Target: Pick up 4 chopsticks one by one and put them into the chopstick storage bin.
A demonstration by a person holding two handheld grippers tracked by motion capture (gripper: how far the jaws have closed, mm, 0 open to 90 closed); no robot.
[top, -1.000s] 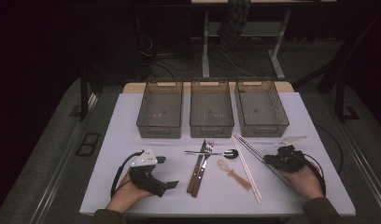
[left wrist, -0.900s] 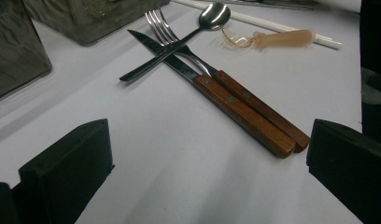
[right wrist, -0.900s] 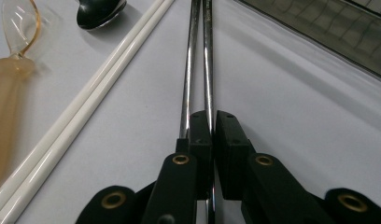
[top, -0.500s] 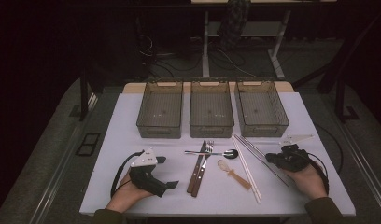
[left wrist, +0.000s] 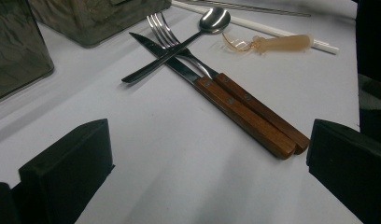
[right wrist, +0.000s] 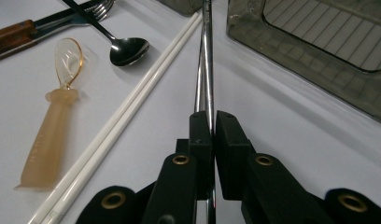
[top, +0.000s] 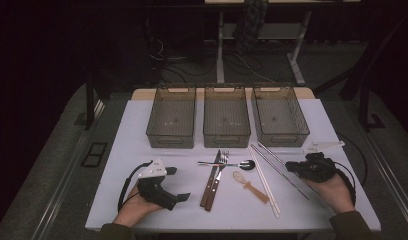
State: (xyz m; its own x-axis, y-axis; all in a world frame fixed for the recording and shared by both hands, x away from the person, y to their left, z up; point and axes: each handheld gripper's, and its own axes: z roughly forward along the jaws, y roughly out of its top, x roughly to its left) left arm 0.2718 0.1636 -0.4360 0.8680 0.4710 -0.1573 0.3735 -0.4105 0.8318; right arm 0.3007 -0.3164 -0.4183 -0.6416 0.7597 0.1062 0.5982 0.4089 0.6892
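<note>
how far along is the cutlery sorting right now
Barely started: all three bins look empty. In hand: the right tool is shut on the metal chopsticks. Left: the knife, fork, spoon, white chopsticks and amber scoop.

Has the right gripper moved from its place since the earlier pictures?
No. The right gripper stays beside the white chopsticks, below the right bin, shut on the metal chopsticks.
</note>
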